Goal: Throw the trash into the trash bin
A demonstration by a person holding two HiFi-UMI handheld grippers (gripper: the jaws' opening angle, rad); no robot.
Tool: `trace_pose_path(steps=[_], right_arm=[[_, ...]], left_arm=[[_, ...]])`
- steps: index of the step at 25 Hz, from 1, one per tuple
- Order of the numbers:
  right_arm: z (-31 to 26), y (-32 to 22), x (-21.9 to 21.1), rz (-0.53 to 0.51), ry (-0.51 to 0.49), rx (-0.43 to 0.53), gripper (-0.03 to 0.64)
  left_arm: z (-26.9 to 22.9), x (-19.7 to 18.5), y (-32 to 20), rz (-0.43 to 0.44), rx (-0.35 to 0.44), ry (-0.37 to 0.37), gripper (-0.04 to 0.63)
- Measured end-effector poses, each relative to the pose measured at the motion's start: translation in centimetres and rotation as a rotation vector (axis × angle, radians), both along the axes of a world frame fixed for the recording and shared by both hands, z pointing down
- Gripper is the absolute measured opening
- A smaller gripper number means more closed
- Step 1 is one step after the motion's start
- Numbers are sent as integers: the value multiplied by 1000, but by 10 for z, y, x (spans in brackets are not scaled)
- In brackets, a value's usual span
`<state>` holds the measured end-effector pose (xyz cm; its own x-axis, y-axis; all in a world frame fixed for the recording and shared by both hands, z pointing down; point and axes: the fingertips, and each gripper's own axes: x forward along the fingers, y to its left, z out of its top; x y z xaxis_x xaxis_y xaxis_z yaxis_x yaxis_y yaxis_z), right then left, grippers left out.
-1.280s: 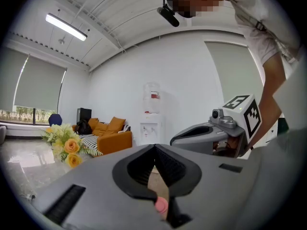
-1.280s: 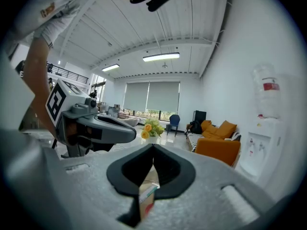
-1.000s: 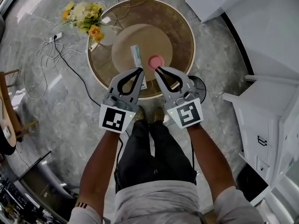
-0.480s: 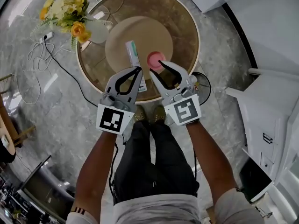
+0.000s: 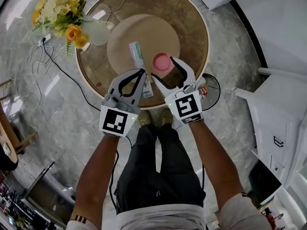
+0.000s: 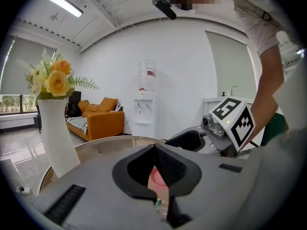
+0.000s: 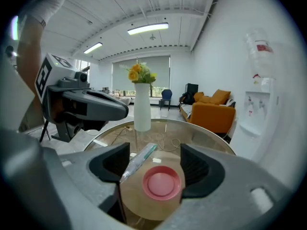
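A grey marble floor lay under a round glass table [image 5: 192, 28] with a round wooden disc [image 5: 124, 37] at its centre. At the table's left edge stood a white vase [image 5: 96, 32] of yellow flowers [image 5: 62, 18]. Right of it, over the table's near edge, the left gripper [image 5: 143, 72] hovered with its jaws pressed together and nothing in them. Just beyond its tips a long thin packet [image 5: 137, 56] lay flat on the disc. It looked light and limp, likely to bend, and best pinched across its narrow width near the middle. Its near end was hidden behind the left gripper and its print was too small to read. Just beside it, to the right, a pink lid [image 5: 162, 61] also rested on the disc. It was probably light, stiff, smooth plastic, best taken across its rim, though whether it was a lid or a small dish could not be told. The right gripper [image 5: 163, 67] hung over it. Its jaws had just been opening and stood wide, framing the lid without touching it. Farther right, on the floor, a dark round container [image 5: 211, 83], possibly the bin, was partly hidden by that gripper.
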<state>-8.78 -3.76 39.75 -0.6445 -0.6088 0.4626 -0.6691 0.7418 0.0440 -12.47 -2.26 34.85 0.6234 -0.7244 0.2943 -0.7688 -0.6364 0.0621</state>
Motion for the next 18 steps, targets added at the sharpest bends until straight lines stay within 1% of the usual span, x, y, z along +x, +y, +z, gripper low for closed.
trace_pose_path(steps=[2, 5, 11, 15, 18], right_arm=[[14, -5, 2, 15, 22, -28, 336], [36, -10, 5, 31, 51, -87, 365], [73, -12, 4, 26, 102, -186, 423], [94, -11, 7, 25, 145, -243, 437], [102, -14, 8, 32, 163, -258, 437]], left_arm=[[7, 0, -3, 9, 3, -5, 0], [10, 3, -7, 11, -22, 10, 0], [25, 4, -11, 22, -40, 15, 0], [29, 6, -13, 33, -53, 11, 0], [31, 6, -14, 34, -57, 14, 0]])
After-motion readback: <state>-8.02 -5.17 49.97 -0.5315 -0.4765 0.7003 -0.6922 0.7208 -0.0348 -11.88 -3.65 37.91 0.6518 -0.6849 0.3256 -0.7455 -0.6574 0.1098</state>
